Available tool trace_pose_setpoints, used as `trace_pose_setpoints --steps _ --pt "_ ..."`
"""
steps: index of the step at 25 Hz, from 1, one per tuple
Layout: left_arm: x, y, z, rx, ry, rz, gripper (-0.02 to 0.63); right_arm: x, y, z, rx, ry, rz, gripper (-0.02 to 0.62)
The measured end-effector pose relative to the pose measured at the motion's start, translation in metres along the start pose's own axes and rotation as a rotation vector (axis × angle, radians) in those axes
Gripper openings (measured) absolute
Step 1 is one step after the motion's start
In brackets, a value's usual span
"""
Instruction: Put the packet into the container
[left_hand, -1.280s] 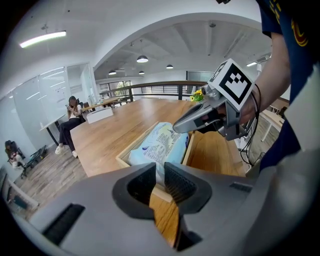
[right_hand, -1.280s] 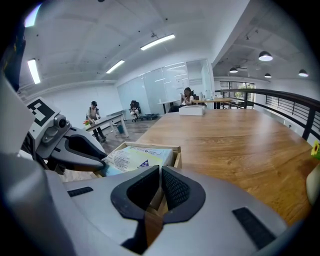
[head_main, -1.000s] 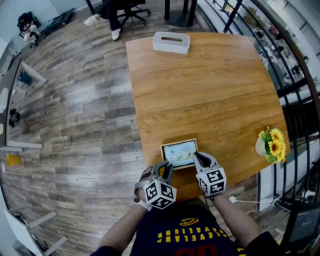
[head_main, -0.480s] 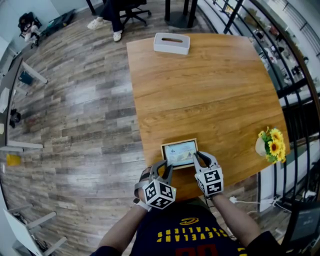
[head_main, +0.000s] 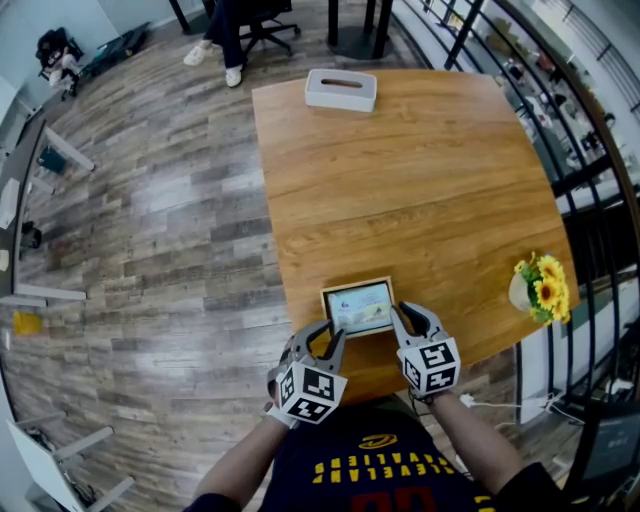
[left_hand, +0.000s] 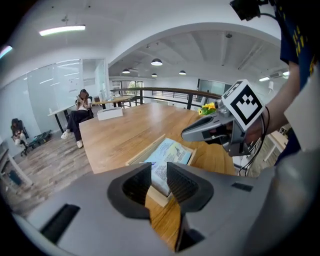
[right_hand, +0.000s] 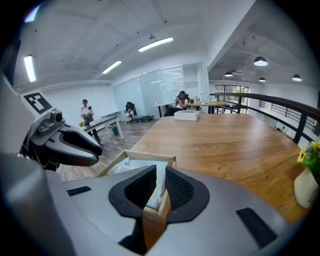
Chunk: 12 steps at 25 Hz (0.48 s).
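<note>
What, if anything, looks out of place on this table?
Nothing stands out. The packet lies inside the container, which sits square on the table near its front edge. The flowers stand upright, and nothing is spilled.

Grey plank floor (head_main: 150, 230), wooden table (head_main: 420, 190). Black railing (head_main: 590, 170) along the right. Glass partitions (left_hand: 70, 85); round ceiling lamps (left_hand: 156, 62) lit.

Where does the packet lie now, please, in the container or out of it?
In: the packet lies flat within the wooden container, inside its rim.
</note>
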<state>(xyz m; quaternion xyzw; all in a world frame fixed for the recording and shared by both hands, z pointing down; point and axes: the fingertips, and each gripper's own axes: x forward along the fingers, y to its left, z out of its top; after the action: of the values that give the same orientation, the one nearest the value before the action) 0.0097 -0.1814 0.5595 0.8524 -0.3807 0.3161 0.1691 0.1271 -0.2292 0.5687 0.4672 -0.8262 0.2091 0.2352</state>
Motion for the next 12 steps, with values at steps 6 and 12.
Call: trace_pose_setpoints --steps 6,12 --pt "-0.014 0.002 0.025 -0.251 -0.099 -0.06 0.083 -0.017 0.021 0.034 0.069 -0.099 0.121 0.054" --pt "-0.029 -0.007 0.043 -0.297 -0.166 -0.097 0.083 -0.036 0.04 0.06 0.105 -0.154 0.182 0.011"
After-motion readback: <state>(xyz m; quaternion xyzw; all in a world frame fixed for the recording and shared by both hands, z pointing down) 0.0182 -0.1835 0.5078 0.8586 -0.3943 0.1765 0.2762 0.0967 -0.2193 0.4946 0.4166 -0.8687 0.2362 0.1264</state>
